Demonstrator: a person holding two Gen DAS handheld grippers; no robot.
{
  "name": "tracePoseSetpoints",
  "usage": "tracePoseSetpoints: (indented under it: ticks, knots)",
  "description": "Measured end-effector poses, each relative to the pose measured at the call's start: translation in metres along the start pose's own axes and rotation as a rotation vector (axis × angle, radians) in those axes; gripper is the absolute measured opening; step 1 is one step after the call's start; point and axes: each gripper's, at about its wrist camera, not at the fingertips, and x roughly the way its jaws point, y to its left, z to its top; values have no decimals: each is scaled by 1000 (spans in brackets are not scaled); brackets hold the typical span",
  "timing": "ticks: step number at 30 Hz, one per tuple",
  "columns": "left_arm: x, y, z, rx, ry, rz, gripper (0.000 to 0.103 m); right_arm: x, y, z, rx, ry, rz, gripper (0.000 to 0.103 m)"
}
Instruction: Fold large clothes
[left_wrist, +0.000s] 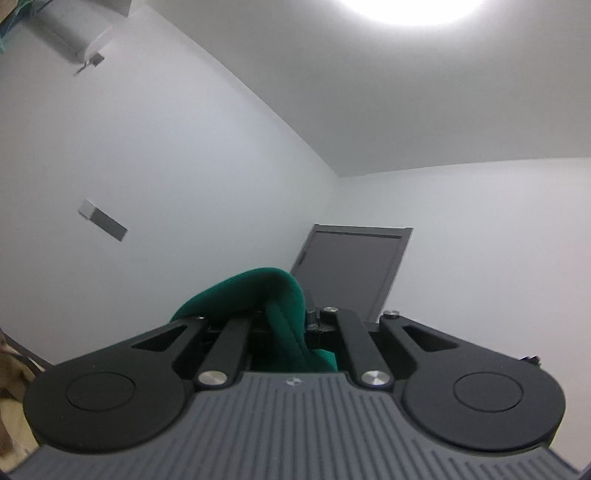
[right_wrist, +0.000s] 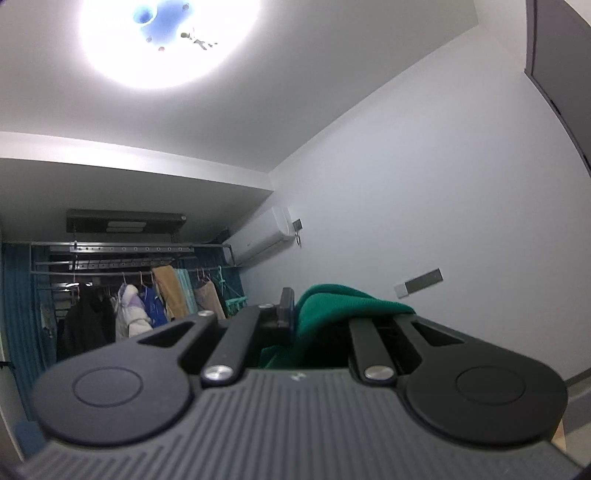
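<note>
A green garment (left_wrist: 273, 306) bunches up between the jaws of my left gripper (left_wrist: 291, 326), which is shut on a fold of it and held high, pointing slightly upward at the wall. In the right wrist view the same green garment (right_wrist: 332, 306) drapes over the right-hand linkage, and my right gripper (right_wrist: 308, 326) is shut on it, also raised and tilted up. The cloth hides the fingertips of both grippers. The rest of the garment hangs below, out of sight.
A dark door (left_wrist: 351, 273) stands in the room's far corner, with a wall panel (left_wrist: 103, 219) to its left. A rack of hanging clothes (right_wrist: 147, 306) fills the left of the right wrist view, below an air conditioner (right_wrist: 262, 236). A ceiling light (right_wrist: 166, 37) glares overhead.
</note>
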Motion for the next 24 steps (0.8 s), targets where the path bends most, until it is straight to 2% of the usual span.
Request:
tracePoseSetpoints:
  ticks: [3,5,9,17,24]
  knots:
    - [27,6,9,21,32,33,7,25,-4,5,-49,6,-45,13]
    - [53,23,3,36,72,73,7,52,-13,2,-60,31,-83,13]
    - [100,79,-41,37,160,156,7,95,-58,-38,-21,84,-152,13]
    - [187,218,-147,51,253,307,7,164,-170,-171,14,200,-279,13]
    - [270,378,-255,-24,363,455,7,252,-272,-297,0,299,-373,13]
